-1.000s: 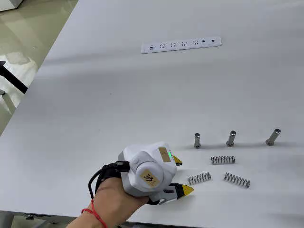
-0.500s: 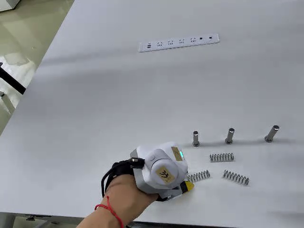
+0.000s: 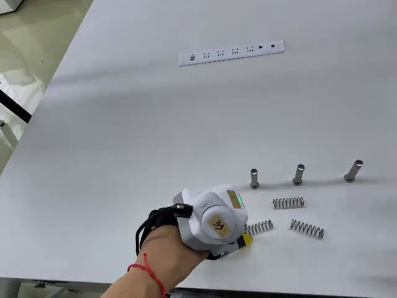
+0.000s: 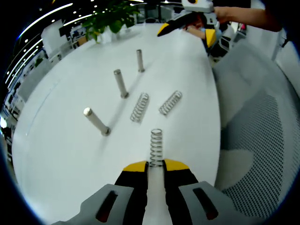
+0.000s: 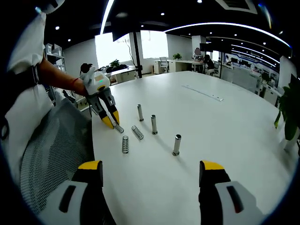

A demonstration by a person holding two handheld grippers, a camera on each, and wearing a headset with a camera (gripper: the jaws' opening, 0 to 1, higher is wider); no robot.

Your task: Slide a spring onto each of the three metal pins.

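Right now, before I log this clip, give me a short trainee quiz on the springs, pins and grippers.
1. Multiple choice: what does the left gripper clamp? A) a metal pin B) the end of a spring C) nothing
2. True or false: a spring already sits on one of the pins.
3. Fill in: the right gripper holds its jaws ___.

Key
1. B: its jaws are closed on the near end of one spring.
2. False: all three metal pins stand bare, and the other two springs lie beside them.
3. Open: the jaws are wide apart with nothing between them.
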